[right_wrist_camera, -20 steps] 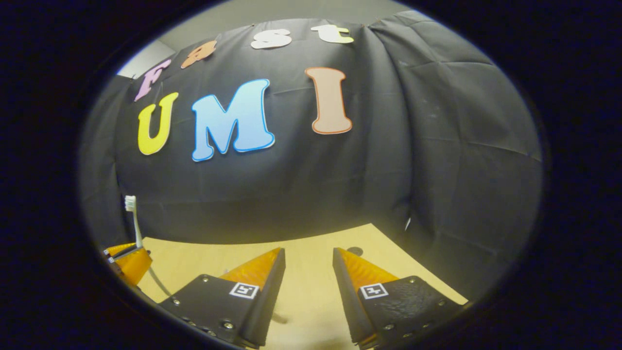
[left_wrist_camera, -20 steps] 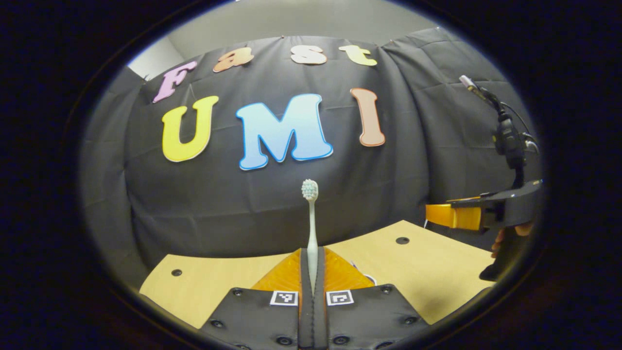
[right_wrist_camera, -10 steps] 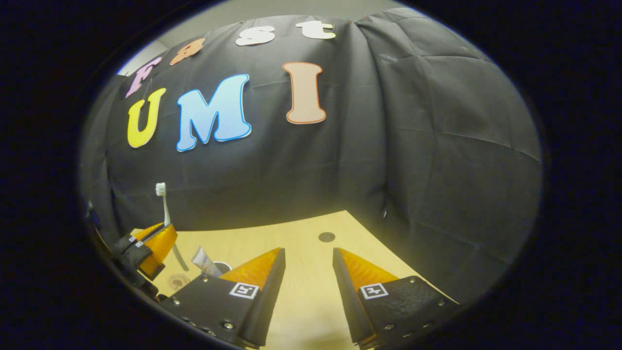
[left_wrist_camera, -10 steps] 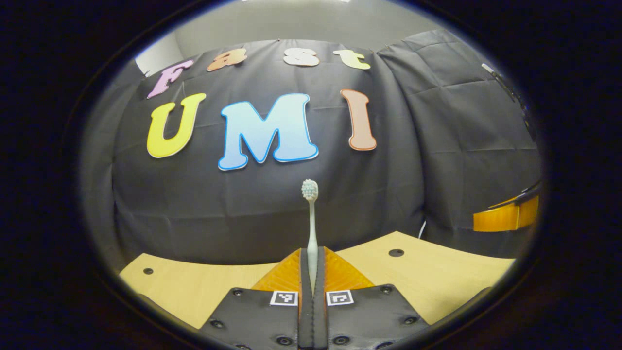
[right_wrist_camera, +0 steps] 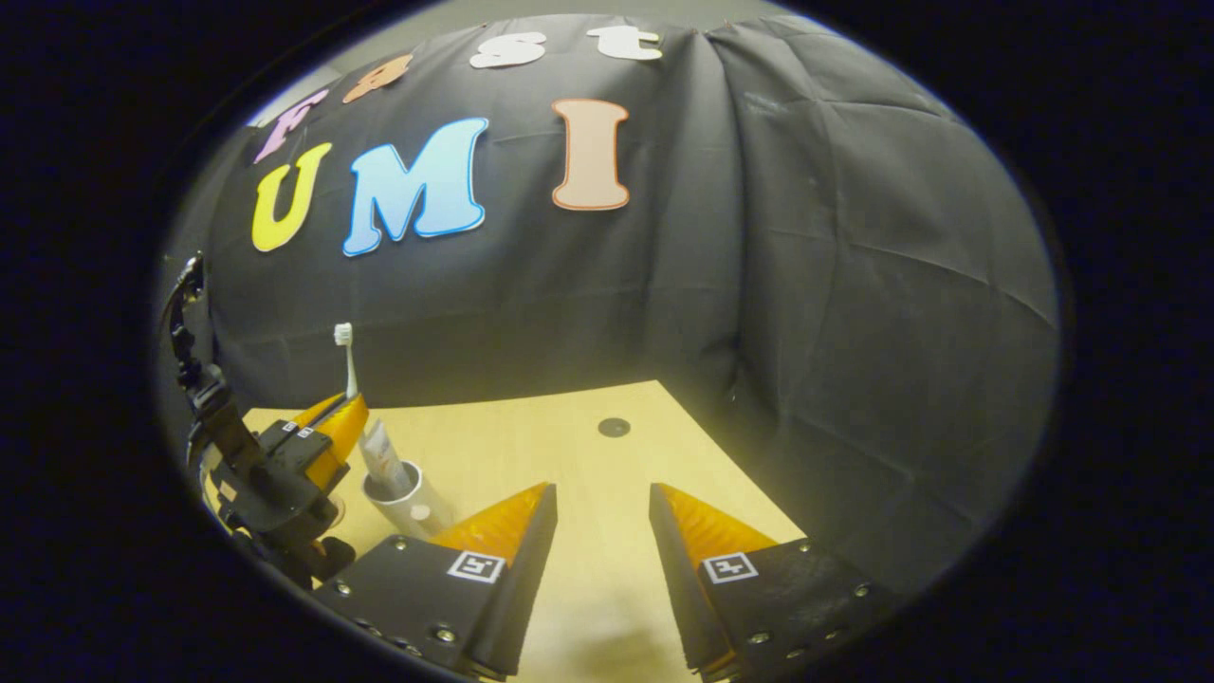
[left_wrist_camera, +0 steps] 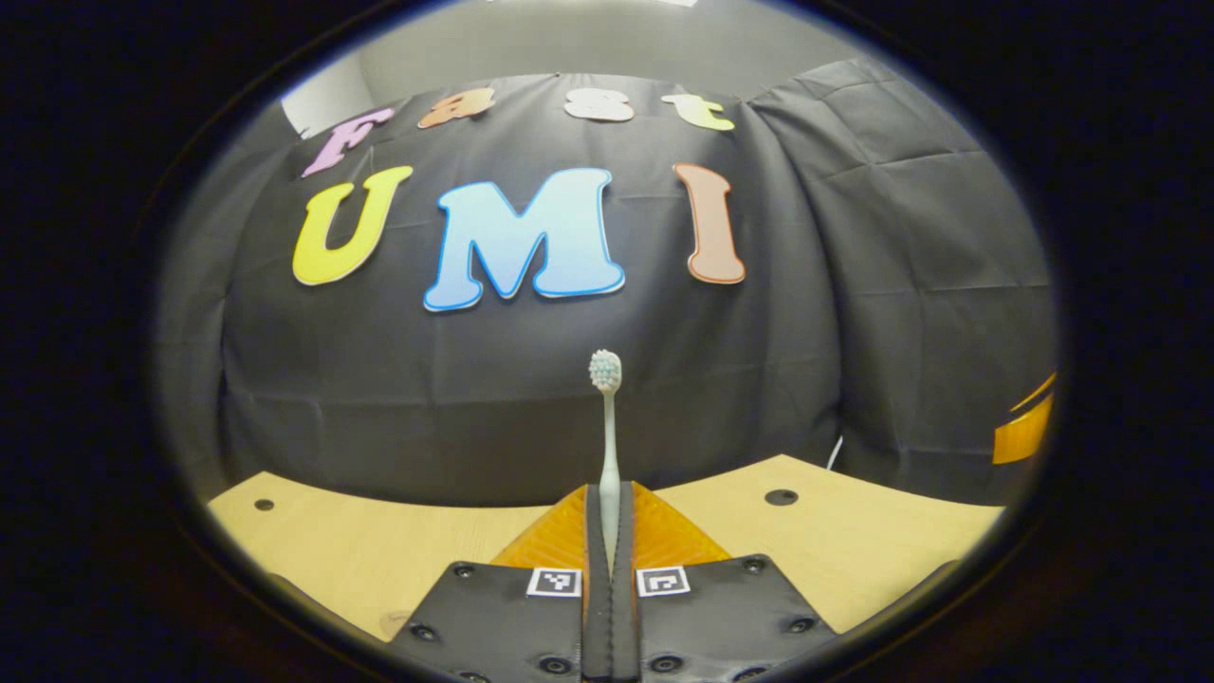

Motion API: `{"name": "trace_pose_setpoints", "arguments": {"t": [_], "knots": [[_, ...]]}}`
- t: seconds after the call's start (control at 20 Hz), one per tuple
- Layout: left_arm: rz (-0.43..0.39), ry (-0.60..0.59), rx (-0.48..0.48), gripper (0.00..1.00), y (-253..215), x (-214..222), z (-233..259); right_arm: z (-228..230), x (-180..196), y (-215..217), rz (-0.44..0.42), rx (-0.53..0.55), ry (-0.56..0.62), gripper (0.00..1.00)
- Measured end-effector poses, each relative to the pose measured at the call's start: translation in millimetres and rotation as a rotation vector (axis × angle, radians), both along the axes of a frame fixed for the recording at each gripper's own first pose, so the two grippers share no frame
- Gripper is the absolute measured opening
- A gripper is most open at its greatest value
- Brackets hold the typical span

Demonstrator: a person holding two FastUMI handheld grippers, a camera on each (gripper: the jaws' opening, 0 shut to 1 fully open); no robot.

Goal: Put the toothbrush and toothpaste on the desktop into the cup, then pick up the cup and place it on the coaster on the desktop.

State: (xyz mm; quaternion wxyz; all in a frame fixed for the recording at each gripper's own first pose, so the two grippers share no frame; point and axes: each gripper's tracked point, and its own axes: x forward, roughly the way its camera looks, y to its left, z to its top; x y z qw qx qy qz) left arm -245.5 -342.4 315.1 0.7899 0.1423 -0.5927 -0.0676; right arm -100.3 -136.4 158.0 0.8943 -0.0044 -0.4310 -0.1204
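Gripping the toothbrush (left_wrist_camera: 607, 446) low on its handle, the left gripper (left_wrist_camera: 608, 531) has its fingers pressed together on it at the bottom centre of the left gripper view, the bristled head standing upright against the black cloth wall (left_wrist_camera: 854, 313). Light, slim and stiff, the brush should carry easily, though a smooth handle could pivot in a narrow pinch; a hold low on the handle seems sound for lowering it bottom-first. In the right gripper view the same gripper (right_wrist_camera: 327, 436) sits at lower left, just beside a pale cup (right_wrist_camera: 408, 493) that already holds the toothpaste tube (right_wrist_camera: 384, 455) leaning inside. The cup looks rigid and light, likely tippy with tall contents, so taking it around its wall should suit. The right gripper (right_wrist_camera: 602, 531) hangs with fingers apart and nothing between them over the wooden desktop (right_wrist_camera: 569, 446). Whether the brush's lower end is over the cup mouth is hidden; a faint round shape by the cup may be the coaster, too dim to tell
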Motion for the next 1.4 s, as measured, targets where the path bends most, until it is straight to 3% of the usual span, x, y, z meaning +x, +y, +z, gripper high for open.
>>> {"name": "trace_pose_setpoints", "arguments": {"t": [0.35,0.55,0.6,0.75,1.0,1.05,1.2,1.25,1.4], "knots": [[-0.019,0.046,-0.049,0.07,8,29,-13,-2,13,10,0.016,-0.032,0.040,0.61],[0.012,0.122,-0.051,0.08,7,59,-25,-1,17,15,0.028,-0.050,0.059,0.61],[0.010,0.142,-0.042,0.13,5,65,-28,-2,19,16,0.030,-0.053,0.062,0.61],[-0.003,0.134,-0.036,0.16,6,61,-33,-2,22,18,0.038,-0.062,0.074,0.61],[-0.021,0.124,-0.050,0.89,14,50,-33,-3,28,28,0.055,-0.098,0.100,0.61],[-0.018,0.128,-0.052,0.84,16,48,-36,-3,28,30,0.057,-0.110,0.105,0.61],[-0.013,0.141,-0.040,0.92,18,35,-46,-3,33,41,0.067,-0.173,0.139,0.61],[-0.007,0.147,-0.042,0.92,21,28,-51,-1,35,45,0.068,-0.197,0.157,0.76],[0.000,0.150,-0.053,0.92,39,1,-68,4,39,59,0.085,-0.285,0.205,0.78]]}}
